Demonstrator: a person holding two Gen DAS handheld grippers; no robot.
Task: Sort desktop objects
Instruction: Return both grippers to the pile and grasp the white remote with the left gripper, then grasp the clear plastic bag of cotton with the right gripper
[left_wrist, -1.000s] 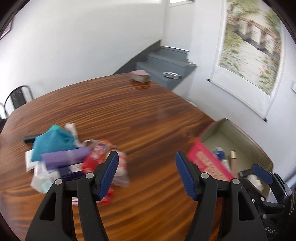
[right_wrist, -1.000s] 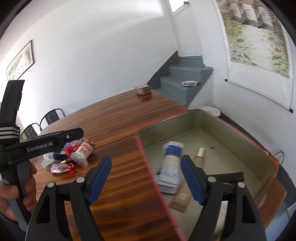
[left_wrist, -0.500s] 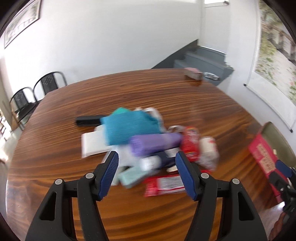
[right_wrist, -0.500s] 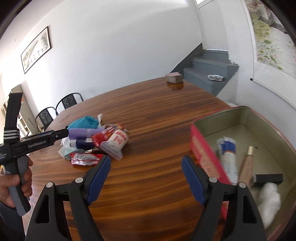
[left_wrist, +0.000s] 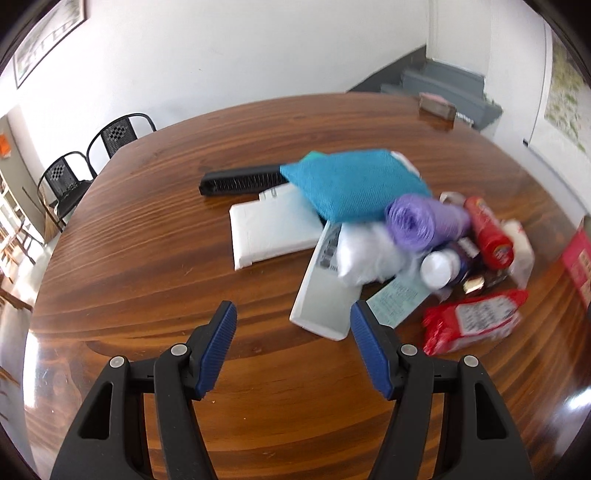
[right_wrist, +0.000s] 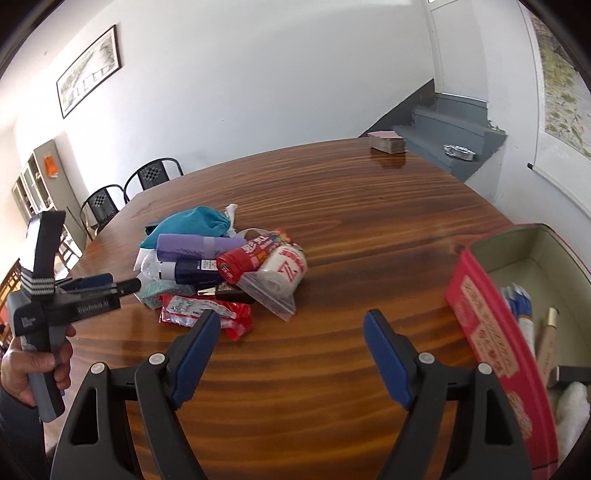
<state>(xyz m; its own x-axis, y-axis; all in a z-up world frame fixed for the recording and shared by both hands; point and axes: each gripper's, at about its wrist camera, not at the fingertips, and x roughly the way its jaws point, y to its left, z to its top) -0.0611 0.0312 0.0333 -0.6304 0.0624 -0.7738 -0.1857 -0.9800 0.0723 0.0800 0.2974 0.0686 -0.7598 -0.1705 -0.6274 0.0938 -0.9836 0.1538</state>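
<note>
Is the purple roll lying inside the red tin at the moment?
No, the purple roll lies in the pile on the table, apart from the red tin.

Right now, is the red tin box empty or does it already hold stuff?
Not empty. The red tin box has no lid on and holds a blue-white tube, a gold-capped stick and something white.

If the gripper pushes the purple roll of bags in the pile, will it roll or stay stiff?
The purple roll of bags is a cylinder lying on its side, so it probably rolls. It looks like thin wound plastic, so likely light and a bit squashy. It rests on the white wad, so a push may shift that too.
</note>
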